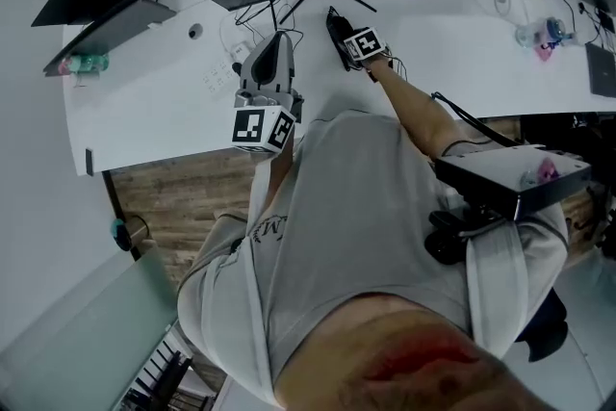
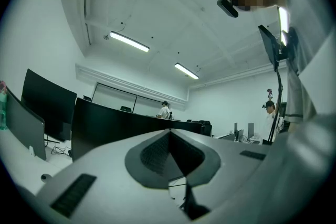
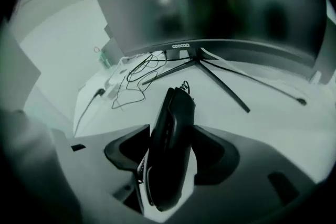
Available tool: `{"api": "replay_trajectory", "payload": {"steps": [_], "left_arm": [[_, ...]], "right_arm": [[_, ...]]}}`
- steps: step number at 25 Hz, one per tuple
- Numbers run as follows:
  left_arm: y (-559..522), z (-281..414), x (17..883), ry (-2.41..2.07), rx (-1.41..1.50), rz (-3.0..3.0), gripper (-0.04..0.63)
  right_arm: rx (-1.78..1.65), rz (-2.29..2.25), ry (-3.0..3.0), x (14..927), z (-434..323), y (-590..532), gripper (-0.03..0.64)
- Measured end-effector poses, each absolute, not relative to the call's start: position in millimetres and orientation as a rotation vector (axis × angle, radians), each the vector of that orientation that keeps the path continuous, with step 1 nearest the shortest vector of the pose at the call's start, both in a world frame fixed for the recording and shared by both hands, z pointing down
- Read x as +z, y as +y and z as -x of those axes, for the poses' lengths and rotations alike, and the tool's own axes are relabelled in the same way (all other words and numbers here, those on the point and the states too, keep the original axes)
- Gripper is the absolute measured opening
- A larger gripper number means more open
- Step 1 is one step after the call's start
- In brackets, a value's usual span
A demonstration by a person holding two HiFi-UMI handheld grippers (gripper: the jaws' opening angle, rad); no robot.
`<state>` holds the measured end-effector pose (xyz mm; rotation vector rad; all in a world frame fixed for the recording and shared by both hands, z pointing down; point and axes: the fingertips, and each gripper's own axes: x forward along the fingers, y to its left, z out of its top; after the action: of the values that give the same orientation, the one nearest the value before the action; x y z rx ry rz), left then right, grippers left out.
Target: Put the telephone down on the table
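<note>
The right gripper [image 3: 172, 136] has its fingers clamped on the black telephone [image 3: 170, 149], which sits edge-up with its long axis running ahead, tilted down at the white tabletop [image 3: 273, 123]. Monitor stand [image 3: 199, 63] legs and loose cables [image 3: 134, 81] lie just beyond it. The left gripper [image 2: 169, 136] has its fingers together, empty

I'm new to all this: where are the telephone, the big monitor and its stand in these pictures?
telephone [image 3: 170, 155]: right gripper view, middle of its dark body.
monitor [image 3: 210, 2]: right gripper view, centre of the dark screen.
monitor stand [image 3: 223, 86]: right gripper view, on the leg that runs toward the right.
</note>
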<state>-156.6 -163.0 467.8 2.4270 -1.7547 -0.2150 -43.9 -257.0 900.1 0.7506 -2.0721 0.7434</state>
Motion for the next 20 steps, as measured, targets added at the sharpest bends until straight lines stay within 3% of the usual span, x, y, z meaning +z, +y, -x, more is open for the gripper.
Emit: {"api": "replay_trajectory", "payload": {"steps": [6,13,20], "left_arm": [[-149,160,468,-1.806,-0.211,-2.370,0.011],[-142,169,472,-1.847,-0.128,-2.331,0.011],[-149,136,473,-1.756,-0.083,-2.385,0.011]], "right_arm": [[1.832,-0.601,-2.091,909,61,-235,0.253],[1.397,-0.684,-2.242,896,46,-240,0.265],[1.216,-0.539,-2.256,899,65,-249,0.244]]}}
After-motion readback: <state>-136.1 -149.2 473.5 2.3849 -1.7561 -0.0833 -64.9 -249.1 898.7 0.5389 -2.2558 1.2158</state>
